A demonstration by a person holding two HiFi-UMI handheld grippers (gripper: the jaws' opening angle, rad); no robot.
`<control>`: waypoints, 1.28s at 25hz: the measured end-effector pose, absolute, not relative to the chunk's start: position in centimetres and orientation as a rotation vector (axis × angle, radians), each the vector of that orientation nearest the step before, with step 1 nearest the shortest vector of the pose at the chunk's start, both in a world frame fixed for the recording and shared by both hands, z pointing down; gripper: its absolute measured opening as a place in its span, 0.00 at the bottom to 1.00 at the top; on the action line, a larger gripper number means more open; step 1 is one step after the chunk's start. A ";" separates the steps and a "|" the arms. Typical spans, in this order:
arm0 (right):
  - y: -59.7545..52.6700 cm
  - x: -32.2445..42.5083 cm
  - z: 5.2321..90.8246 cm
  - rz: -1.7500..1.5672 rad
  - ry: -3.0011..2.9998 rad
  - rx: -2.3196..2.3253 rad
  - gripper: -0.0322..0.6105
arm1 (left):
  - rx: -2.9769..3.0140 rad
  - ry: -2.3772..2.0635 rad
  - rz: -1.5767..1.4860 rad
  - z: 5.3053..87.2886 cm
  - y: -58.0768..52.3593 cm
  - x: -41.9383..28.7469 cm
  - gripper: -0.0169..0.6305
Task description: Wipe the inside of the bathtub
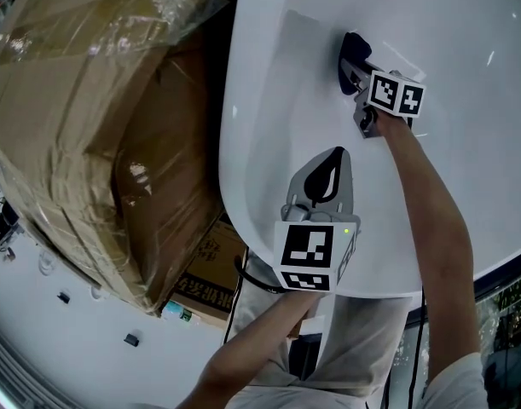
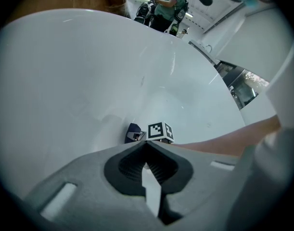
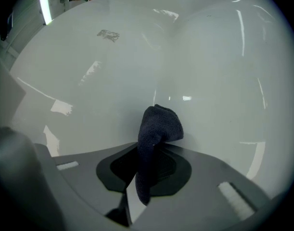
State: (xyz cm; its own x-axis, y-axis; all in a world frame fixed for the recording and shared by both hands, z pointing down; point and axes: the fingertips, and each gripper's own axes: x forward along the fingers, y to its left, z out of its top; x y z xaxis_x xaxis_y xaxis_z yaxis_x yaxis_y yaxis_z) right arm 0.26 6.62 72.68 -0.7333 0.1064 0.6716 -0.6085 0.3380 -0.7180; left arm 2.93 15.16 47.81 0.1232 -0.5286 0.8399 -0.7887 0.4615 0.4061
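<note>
A white bathtub (image 1: 269,83) fills the right of the head view. My right gripper (image 1: 356,68) reaches down inside it, shut on a dark blue cloth (image 1: 352,51) that presses against the tub's inner wall. In the right gripper view the cloth (image 3: 159,126) bunches out past the jaws against the white surface (image 3: 113,81). My left gripper (image 1: 330,156) hangs over the tub's near end, jaws shut with nothing between them. The left gripper view looks into the tub (image 2: 89,81) and shows the cloth (image 2: 133,132) and the right gripper's marker cube (image 2: 160,131) far below.
A large cardboard box wrapped in plastic film (image 1: 98,126) stands against the tub's left side, with a smaller carton (image 1: 205,279) below it. A glass panel (image 1: 507,313) lies at the lower right. A person (image 2: 168,8) stands beyond the tub's far rim.
</note>
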 end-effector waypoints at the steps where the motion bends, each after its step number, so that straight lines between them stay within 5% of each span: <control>1: 6.7 0.2 72.9 1.453 -1.958 0.453 0.12 | 1.195 -1.542 0.278 47.9 15.1 2.8 0.02; 32: 10.7 -4.2 65.1 1.472 -2.064 0.143 0.12 | 1.173 -1.559 0.283 46.0 16.1 1.7 0.02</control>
State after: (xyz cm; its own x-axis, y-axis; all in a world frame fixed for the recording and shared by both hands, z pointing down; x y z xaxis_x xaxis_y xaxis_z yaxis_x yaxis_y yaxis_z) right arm -4.20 10.74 65.10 -0.8183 0.2448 0.5201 -0.4121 0.3809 -0.8277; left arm 1.71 16.10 46.01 0.1021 -0.5218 0.8469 -0.7865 0.4789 0.3899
